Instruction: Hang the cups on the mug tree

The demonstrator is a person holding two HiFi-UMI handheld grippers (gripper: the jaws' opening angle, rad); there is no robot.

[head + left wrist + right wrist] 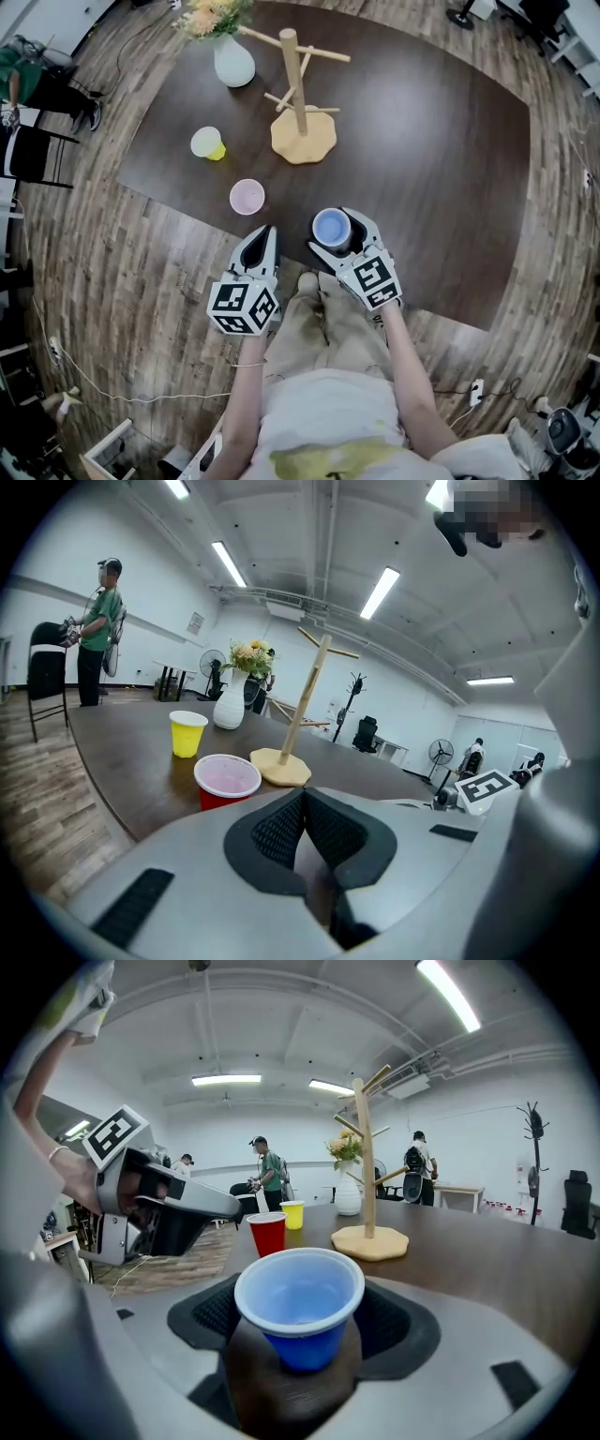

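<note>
Tabletop of dark brown wood [422, 141], listed from the head view, with contents as follows.

Near the 6 o'clock edge: blue plastic cup [332, 228] [300, 1307], white-rimmed, upright, mouth up. Set between the pads of the right gripper [337, 232], with jaws spread to full width, one on each side of the cup, neither pad pressing on it.

At 9 o'clock of the right gripper: left gripper [265, 231] [302, 797], tip at the tabletop edge, jaws closed pad against pad, empty.

At 10 o'clock of the blue plastic cup: red plastic cup [247, 197] [228, 780] with pale pink inside, upright, apart from both grippers.

At 11 o'clock of the red plastic cup: yellow plastic cup [208, 142] [187, 733], upright.

At about 12 o'clock of the blue plastic cup, well apart from it: pale wooden mug tree [296, 94] with slanting pegs and a scalloped base.

At 10 o'clock of the mug tree: white ceramic vase [233, 64] of yellow and peach flowers, near the far edge.
</note>
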